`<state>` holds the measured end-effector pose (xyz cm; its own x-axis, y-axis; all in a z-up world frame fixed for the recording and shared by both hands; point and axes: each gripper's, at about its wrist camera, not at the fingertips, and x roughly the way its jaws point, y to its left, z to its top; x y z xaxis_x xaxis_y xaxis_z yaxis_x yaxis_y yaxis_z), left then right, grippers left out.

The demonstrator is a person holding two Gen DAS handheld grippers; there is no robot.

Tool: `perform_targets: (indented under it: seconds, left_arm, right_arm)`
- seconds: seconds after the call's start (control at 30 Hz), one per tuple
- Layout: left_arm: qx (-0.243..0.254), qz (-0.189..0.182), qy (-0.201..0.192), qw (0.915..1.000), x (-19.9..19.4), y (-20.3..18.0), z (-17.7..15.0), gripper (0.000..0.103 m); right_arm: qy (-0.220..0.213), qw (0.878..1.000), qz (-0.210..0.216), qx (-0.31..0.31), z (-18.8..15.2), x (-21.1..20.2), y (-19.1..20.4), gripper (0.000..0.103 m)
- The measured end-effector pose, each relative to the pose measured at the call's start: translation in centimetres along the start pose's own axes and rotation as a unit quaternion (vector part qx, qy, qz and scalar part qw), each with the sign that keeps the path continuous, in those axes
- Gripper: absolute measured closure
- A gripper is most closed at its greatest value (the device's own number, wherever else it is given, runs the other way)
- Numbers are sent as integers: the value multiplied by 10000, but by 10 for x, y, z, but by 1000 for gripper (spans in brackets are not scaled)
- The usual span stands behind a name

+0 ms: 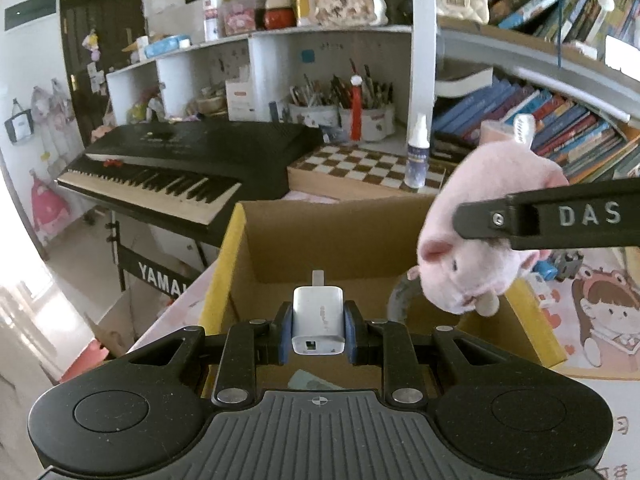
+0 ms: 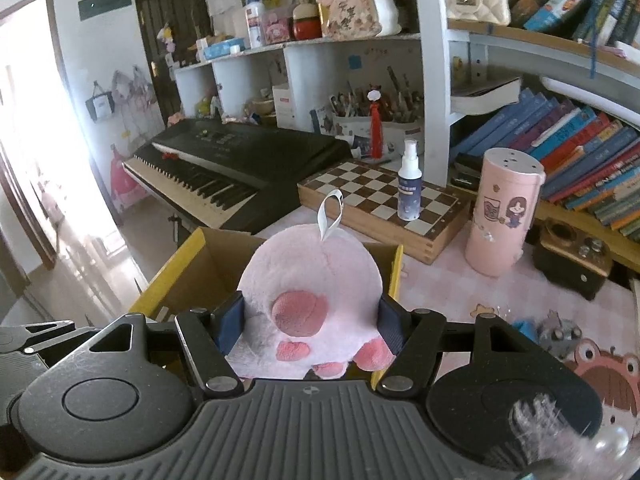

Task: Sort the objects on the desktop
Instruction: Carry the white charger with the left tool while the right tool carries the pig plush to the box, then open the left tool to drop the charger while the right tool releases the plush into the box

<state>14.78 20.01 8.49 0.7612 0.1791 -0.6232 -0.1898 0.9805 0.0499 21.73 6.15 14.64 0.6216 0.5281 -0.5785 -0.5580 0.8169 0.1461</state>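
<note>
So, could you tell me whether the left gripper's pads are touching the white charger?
Touching. The left wrist view shows the left gripper with its blue pads pressed against both sides of the white charger, no gap, held above the cardboard box.

i see a black keyboard to the left beside a chessboard, with a spray bottle standing on it. behind them, shelves hold books and pen pots.
</note>
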Motion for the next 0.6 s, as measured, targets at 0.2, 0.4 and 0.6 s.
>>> perform_targets:
  seconds: [0.2, 0.4, 0.6]
  left_arm:
    - [119, 65, 235, 9996, 20, -9, -1, 79]
    - [203, 139, 458, 9986, 33, -15, -5, 79]
    - [234, 179, 645, 9975, 42, -19, -9, 79]
  right_arm:
    - [248, 9996, 53, -148, 3, 28, -8, 38]
    - [442, 9983, 155, -360, 5, 51, -8, 37]
    - [657, 9954, 309, -621, 7, 71, -1, 37]
